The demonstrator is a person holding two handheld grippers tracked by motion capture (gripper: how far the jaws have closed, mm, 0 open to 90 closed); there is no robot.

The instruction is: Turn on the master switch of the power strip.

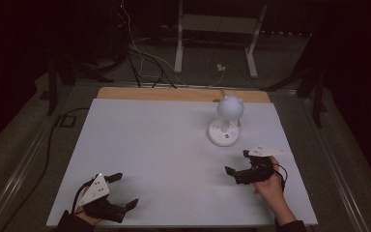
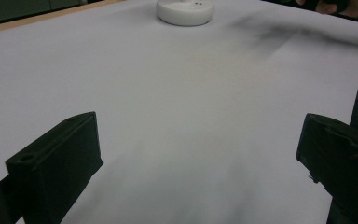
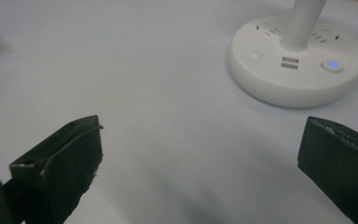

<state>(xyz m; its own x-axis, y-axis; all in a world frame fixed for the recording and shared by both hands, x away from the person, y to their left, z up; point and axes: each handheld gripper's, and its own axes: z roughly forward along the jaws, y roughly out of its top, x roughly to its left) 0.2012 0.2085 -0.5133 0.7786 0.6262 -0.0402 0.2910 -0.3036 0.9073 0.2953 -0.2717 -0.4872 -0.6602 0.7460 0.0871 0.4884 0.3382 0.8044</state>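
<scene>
A white desk lamp [image 1: 230, 108] with a round head stands on a round white base [image 1: 224, 133] at the table's right of centre. Its base [image 3: 294, 65] carries sockets, two USB ports and a button lit blue [image 3: 333, 65]. My right gripper [image 1: 238, 162] rests open on the table just in front of the base, nothing between its jaws. My left gripper [image 1: 124, 190] lies open near the table's front left edge, also holding nothing. The lamp base [image 2: 185, 10] sits far off in the left gripper view.
The white tabletop [image 1: 154, 145] has a wooden strip [image 1: 174, 94] along its far edge. Cables [image 1: 140, 63] and a white stand [image 1: 212, 34] sit on the floor beyond. A cord [image 1: 221, 92] runs from the lamp off the far edge.
</scene>
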